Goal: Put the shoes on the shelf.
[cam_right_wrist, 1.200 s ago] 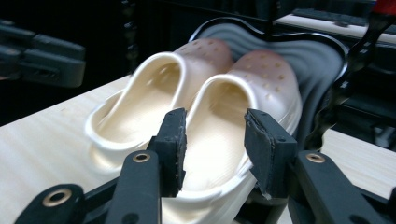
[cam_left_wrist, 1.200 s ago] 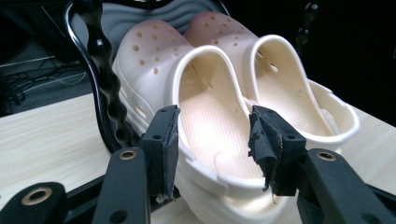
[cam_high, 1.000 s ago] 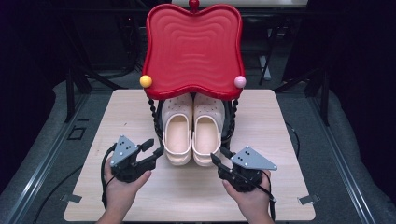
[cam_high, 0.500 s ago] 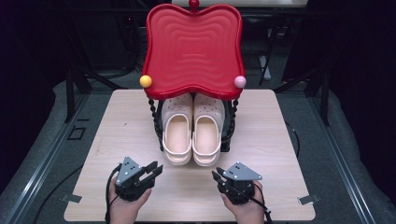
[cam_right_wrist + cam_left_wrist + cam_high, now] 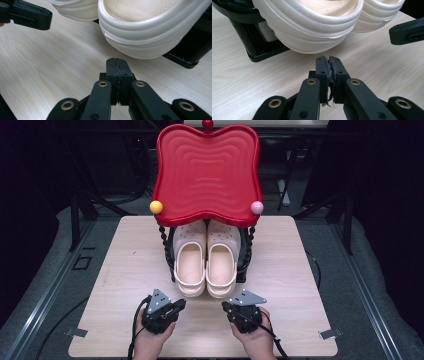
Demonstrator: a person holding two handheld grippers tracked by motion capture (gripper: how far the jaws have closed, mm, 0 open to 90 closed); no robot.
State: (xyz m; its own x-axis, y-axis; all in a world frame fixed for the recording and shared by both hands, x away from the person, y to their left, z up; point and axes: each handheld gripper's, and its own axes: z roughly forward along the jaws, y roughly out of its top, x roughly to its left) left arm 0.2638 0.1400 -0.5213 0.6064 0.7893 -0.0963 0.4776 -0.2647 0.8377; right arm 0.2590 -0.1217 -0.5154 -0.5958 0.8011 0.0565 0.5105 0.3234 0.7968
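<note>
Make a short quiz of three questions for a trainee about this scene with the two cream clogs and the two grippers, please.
1. True or false: the left gripper holds the left cream rubber clog.
2. What stands above the pair of clogs? A) red wavy plastic tray B) blue bucket C) grey box
3. Fill in: the heels of both clogs stick out over the light wooden ____.

Key
1. False. Its fingers are shut on nothing, short of the heel.
2. A. The tray is the top of a black rack; the right cream rubber clog also sits under it.
3. Table. The right gripper hovers shut near it.
</note>
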